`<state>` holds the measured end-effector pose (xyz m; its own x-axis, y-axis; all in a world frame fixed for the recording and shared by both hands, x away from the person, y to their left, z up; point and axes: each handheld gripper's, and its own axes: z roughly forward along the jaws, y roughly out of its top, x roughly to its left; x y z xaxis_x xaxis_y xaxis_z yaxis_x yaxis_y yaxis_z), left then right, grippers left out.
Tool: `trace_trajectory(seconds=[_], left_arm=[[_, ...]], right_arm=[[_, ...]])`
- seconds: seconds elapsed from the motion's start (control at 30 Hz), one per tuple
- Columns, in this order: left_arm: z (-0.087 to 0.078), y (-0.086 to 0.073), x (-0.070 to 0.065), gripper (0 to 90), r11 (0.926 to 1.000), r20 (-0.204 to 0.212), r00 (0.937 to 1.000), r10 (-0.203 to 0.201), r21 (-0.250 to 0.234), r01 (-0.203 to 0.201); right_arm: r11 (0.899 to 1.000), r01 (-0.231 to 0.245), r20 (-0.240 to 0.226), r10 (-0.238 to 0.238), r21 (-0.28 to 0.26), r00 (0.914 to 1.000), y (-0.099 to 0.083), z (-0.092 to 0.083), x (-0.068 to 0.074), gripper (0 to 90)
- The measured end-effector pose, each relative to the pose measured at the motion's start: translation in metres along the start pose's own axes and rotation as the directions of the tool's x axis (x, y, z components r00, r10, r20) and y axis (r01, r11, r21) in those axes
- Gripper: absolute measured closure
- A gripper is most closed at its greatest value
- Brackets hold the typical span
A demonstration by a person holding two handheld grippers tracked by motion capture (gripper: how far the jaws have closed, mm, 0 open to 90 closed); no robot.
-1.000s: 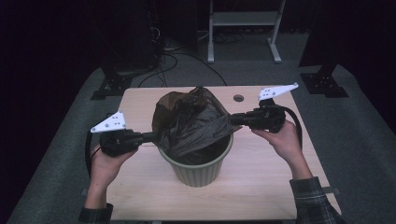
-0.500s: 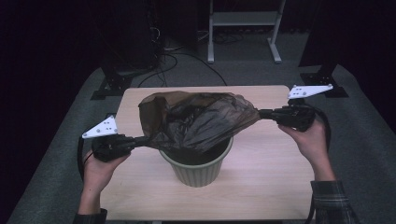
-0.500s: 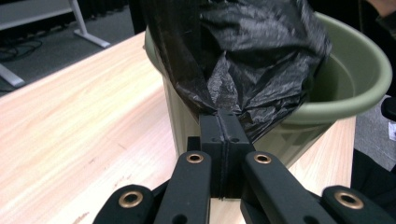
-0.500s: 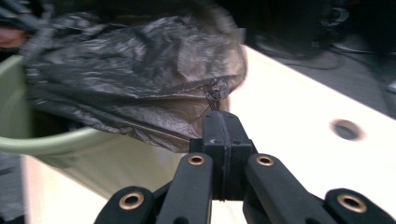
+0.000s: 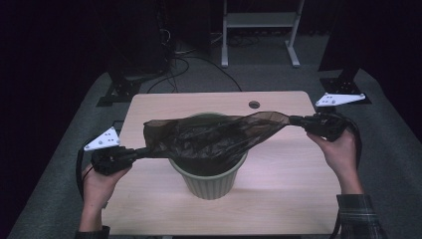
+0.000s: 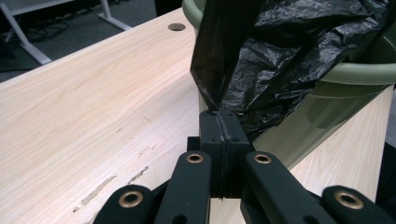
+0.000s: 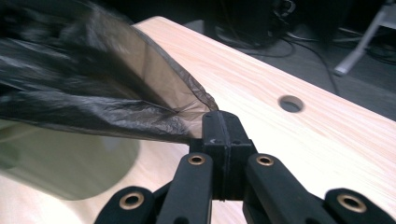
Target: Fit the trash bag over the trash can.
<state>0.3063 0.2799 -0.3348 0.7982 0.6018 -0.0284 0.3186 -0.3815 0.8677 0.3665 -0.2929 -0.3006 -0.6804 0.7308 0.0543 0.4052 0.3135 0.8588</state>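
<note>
Overhead, a black plastic bag (image 5: 214,137) hung stretched above the green bin (image 5: 209,174) on the wooden worktop (image 5: 278,199). Left tongs (image 5: 144,151) were clamped tight on the bag's left edge, right tongs (image 5: 294,120) pinched its right corner. Both hands (image 5: 99,181) stood well apart, drawing the film taut across the bin's mouth.

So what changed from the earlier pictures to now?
Both tongs, left and right, moved apart sideways, each shut on an edge of the black bag, which went from bunched to stretched wide above the green bin. The bin stayed put on the table.
</note>
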Motion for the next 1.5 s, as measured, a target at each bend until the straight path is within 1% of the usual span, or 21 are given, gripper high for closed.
trace_trajectory(seconds=[0.03, 0.07, 0.1, 0.17, 0.2, 0.23, 0.27, 0.3, 0.33, 0.4, 0.43, 0.47, 0.53, 0.63, 0.77, 0.83, 1.0, 1.17, 1.3, 1.33, 1.5], left_arm=[[0.001, -0.001, -0.001, 90.0, 0.9998, -0.016, 0.9999, 0.005, 0.017, -0.005], [0.003, -0.002, -0.001, 90.0, 0.9997, -0.012, 0.9999, 0.007, 0.022, -0.007], [0.004, -0.003, -0.001, 90.0, 0.9998, 0.000, 1.0000, 0.008, 0.020, -0.008], [0.005, -0.004, -0.001, 89.9, 0.9999, 0.007, 0.9999, 0.013, 0.010, -0.013], [0.003, -0.004, -0.002, 83.3, 0.9999, 0.015, 0.9998, 0.012, -0.006, -0.012], [0.001, -0.003, -0.002, 77.3, 0.9996, 0.011, 0.9998, 0.014, -0.025, -0.014], [-0.002, -0.002, -0.003, 72.9, 0.9991, 0.014, 0.9998, 0.014, -0.041, -0.014], [-0.006, 0.000, -0.003, 70.2, 0.9984, 0.013, 0.9998, 0.015, -0.054, -0.014], [-0.010, 0.002, -0.004, 68.0, 0.9975, 0.009, 0.9998, 0.019, -0.068, -0.018], [-0.017, 0.006, -0.005, 62.2, 0.9957, 0.012, 0.9996, 0.025, -0.090, -0.024], [-0.021, 0.009, -0.006, 59.4, 0.9944, 0.005, 0.9995, 0.032, -0.101, -0.032], [-0.024, 0.012, -0.007, 56.9, 0.9934, 0.000, 0.9992, 0.040, -0.108, -0.040], [-0.028, 0.020, -0.011, 53.2, 0.9908, -0.001, 0.9985, 0.054, -0.124, -0.054], [-0.033, 0.034, -0.016, 47.0, 0.9864, -0.021, 0.9964, 0.082, -0.141, -0.084], [-0.036, 0.056, -0.020, 45.3, 0.9787, -0.018, 0.9938, 0.110, -0.173, -0.111], [-0.033, 0.069, -0.021, 45.4, 0.9759, -0.004, 0.9924, 0.123, -0.181, -0.122], [-0.020, 0.096, -0.023, 45.4, 0.9730, 0.017, 0.9881, 0.153, -0.178, -0.147], [-0.009, 0.120, -0.023, 45.1, 0.9704, 0.027, 0.9822, 0.186, -0.161, -0.180], [0.003, 0.142, -0.022, 45.1, 0.9686, 0.040, 0.9768, 0.210, -0.144, -0.203], [0.008, 0.148, -0.021, 45.1, 0.9689, 0.050, 0.9752, 0.216, -0.136, -0.207], [0.031, 0.163, -0.017, 45.1, 0.9670, 0.082, 0.9664, 0.244, -0.097, -0.236]], right_arm=[[1.000, -0.003, 0.001, 0.003, 0.000, 1.0000, -0.001, 0.001, -0.001, 90.0], [1.000, -0.009, 0.011, 0.009, 0.006, 0.9999, -0.002, 0.002, -0.002, 90.0], [1.000, -0.010, 0.018, 0.010, 0.011, 0.9998, -0.003, 0.003, -0.003, 90.0], [1.000, -0.015, 0.001, 0.015, 0.012, 0.9999, -0.004, 0.005, -0.004, 89.8], [1.000, -0.010, -0.004, 0.010, 0.004, 0.9999, -0.004, 0.005, -0.003, 87.8], [1.000, -0.006, -0.002, 0.006, -0.019, 1.0000, -0.004, 0.003, -0.002, 82.3], [0.999, -0.013, -0.018, 0.013, -0.033, 0.9998, -0.003, 0.001, -0.002, 81.1], [0.999, -0.011, -0.028, 0.010, -0.049, 0.9996, -0.001, 0.000, -0.001, 78.7], [0.998, -0.007, -0.021, 0.006, -0.058, 0.9998, 0.001, -0.002, 0.000, 77.2], [0.998, 0.001, -0.026, -0.002, -0.069, 0.9997, 0.005, -0.004, 0.002, 73.5], [0.997, 0.002, -0.024, -0.004, -0.078, 0.9997, 0.006, -0.005, 0.003, 71.4], [0.996, 0.003, -0.030, -0.006, -0.086, 0.9995, 0.008, -0.007, 0.004, 70.9], [0.994, 0.007, -0.043, -0.012, -0.113, 0.9990, 0.011, -0.009, 0.007, 66.8], [0.989, 0.030, -0.065, -0.039, -0.143, 0.9971, 0.018, -0.007, 0.017, 61.5], [0.986, 0.067, -0.099, -0.083, -0.152, 0.9916, 0.030, -0.001, 0.034, 61.0], [0.986, 0.081, -0.113, -0.098, -0.149, 0.9887, 0.036, 0.003, 0.041, 60.8], [0.986, 0.096, -0.146, -0.117, -0.140, 0.9823, 0.045, 0.014, 0.052, 60.8], [0.984, 0.112, -0.168, -0.134, -0.136, 0.9767, 0.050, 0.022, 0.060, 60.8], [0.985, 0.115, -0.184, -0.139, -0.132, 0.9731, 0.052, 0.030, 0.065, 60.8], [0.985, 0.117, -0.188, -0.140, -0.130, 0.9722, 0.052, 0.031, 0.066, 60.8], [0.985, 0.117, -0.209, -0.141, -0.126, 0.9675, 0.053, 0.039, 0.071, 61.0]])
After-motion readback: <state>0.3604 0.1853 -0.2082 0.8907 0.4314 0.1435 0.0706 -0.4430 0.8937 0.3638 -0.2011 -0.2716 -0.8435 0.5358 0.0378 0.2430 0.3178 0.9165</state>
